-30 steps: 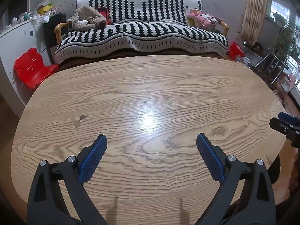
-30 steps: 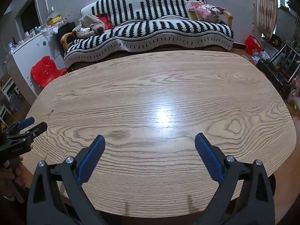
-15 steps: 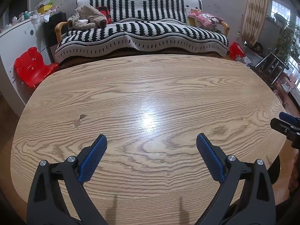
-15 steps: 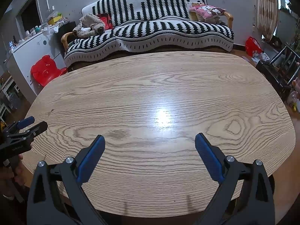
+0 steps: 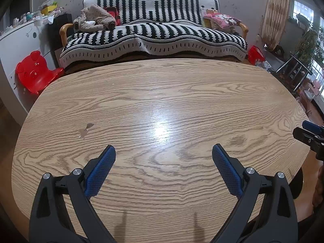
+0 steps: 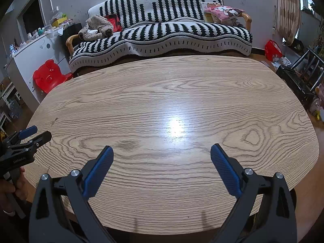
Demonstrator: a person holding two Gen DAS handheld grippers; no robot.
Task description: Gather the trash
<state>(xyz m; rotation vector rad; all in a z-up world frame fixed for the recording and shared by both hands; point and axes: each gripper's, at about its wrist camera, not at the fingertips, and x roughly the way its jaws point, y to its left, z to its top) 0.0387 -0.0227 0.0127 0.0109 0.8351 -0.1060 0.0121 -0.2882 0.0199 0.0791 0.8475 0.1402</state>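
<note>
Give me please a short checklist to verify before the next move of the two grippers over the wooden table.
1. Left gripper jaws wide apart, nothing between them: ok.
2. Right gripper jaws wide apart, nothing held: ok.
3. Trash to pick on the oval light-wood table: not ok, no loose item shows on it in either view.
4. The small brown chipped mark on the tabletop, loose scrap or surface damage: cannot tell; it looks flat.
5. Grippers apart from each other: ok, each shows only at the edge of the other's view.
6. Bin or bag for the trash: cannot tell, none in view.
</note>
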